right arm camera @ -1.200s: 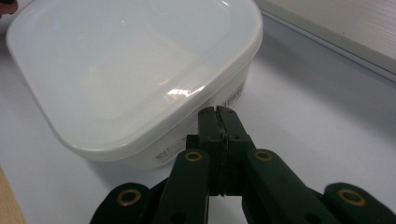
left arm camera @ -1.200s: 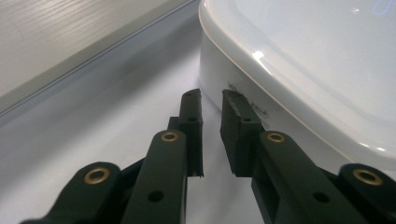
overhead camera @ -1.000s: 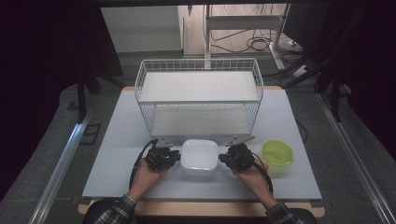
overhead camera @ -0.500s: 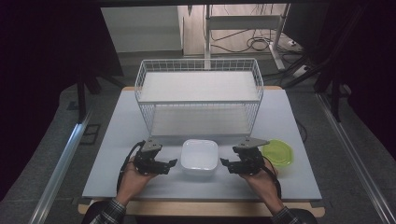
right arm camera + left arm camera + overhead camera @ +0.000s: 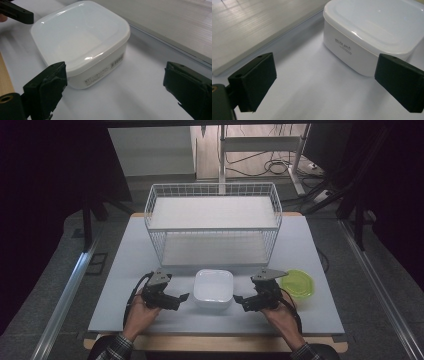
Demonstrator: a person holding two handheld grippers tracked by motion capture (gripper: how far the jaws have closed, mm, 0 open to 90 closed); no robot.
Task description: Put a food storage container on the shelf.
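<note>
The white lidded container [image 5: 214, 288] sits on the pale table [image 5: 125, 265], just in front of the wire basket [image 5: 212, 227] and to the left of the green lid [image 5: 297, 284], which lies flat near it. The left gripper [image 5: 183, 297] rests on the table just left of the container, its jaws pointing toward it; they have just been opening and now stand wide, with nothing between them and no pad touching the container's wall. In the left gripper view the container [image 5: 372, 35] stands ahead and to the right of the gap, its printed side facing the camera. The right gripper [image 5: 239, 300] mirrors this just right of the container, jaws also freshly spread wide and clear of it. In the right gripper view the container [image 5: 82, 45] lies ahead, toward the left jaw, label sticker showing, and a jaw tip of the left gripper [image 5: 17, 11] shows beyond the container's far corner
</note>
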